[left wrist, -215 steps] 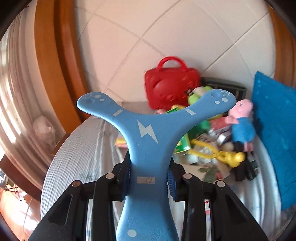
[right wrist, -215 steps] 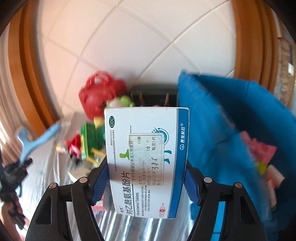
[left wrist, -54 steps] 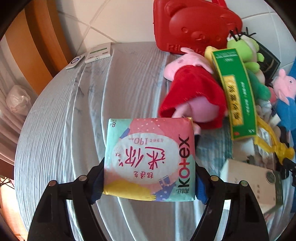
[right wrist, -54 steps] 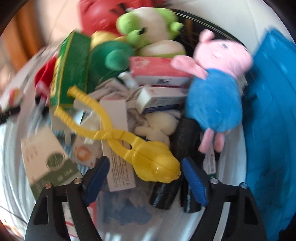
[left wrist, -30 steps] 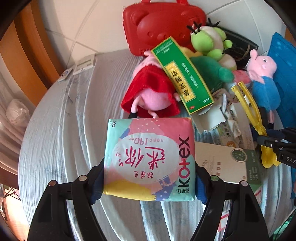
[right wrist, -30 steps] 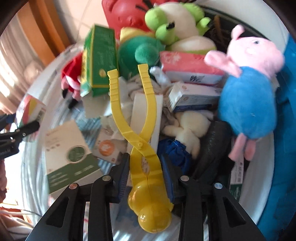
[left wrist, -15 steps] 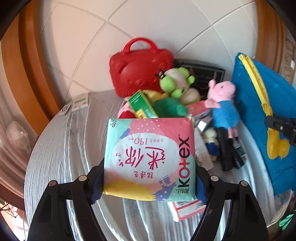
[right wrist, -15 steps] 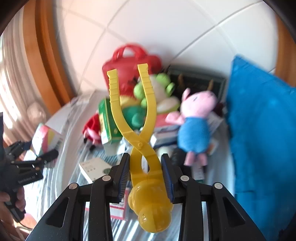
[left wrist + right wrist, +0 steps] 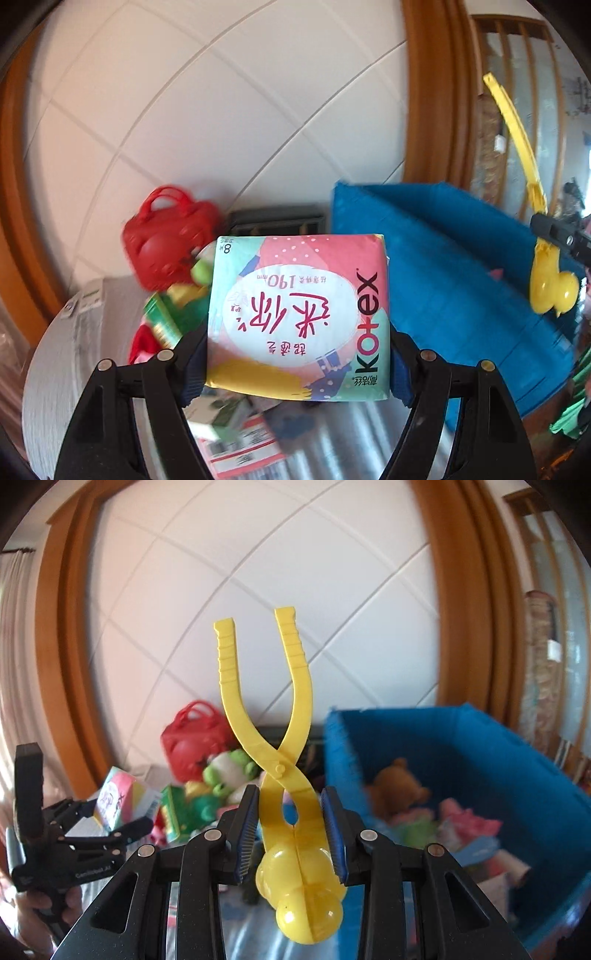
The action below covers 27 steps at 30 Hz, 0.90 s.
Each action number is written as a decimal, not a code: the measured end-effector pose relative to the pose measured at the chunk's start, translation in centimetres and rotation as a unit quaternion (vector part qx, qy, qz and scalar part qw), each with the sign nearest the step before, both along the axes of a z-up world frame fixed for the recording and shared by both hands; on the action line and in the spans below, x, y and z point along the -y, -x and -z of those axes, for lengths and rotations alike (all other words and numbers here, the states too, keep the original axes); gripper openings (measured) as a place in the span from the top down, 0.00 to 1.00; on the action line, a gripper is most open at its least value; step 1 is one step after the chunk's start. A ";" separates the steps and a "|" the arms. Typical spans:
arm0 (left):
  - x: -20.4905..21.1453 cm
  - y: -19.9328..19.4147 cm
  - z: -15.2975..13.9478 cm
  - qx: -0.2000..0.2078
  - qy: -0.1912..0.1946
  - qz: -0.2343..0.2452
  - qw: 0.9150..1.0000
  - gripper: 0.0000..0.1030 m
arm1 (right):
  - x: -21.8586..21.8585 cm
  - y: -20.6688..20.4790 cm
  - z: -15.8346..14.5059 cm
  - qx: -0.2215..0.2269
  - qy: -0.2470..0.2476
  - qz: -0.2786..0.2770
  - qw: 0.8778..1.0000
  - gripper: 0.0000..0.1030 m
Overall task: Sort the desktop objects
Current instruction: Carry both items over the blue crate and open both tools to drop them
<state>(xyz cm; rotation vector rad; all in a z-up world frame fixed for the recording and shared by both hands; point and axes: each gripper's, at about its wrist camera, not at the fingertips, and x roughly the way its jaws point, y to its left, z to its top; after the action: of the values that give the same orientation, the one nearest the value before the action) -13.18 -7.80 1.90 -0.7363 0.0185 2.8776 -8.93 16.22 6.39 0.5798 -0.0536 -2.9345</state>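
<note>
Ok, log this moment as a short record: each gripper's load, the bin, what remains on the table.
left gripper: shut on Kotex pack, held off the table
right gripper: shut on yellow tongs, handles pointing up
blue bin: open, already holds a brown plush and other items
table: red bag, green box, frog plush remain

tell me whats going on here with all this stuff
A person is sorting a cluttered table with a gripper in each hand. The left gripper is clamped on a pink and teal Kotex pack; the right gripper is shut on a yellow snowball-maker tong. Both are held in the air beside the blue bin, which already holds toys.
</note>
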 end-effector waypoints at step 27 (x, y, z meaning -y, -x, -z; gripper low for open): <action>-30.0 1.7 -2.4 0.014 0.044 0.115 0.992 0.25 | -26.2 -1.0 4.1 0.041 0.004 0.139 0.989 0.67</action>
<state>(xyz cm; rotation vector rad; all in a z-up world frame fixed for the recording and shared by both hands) -14.89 22.16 4.31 -0.7373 0.2127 2.6614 -7.91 42.44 2.28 0.7463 -0.1676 -3.1742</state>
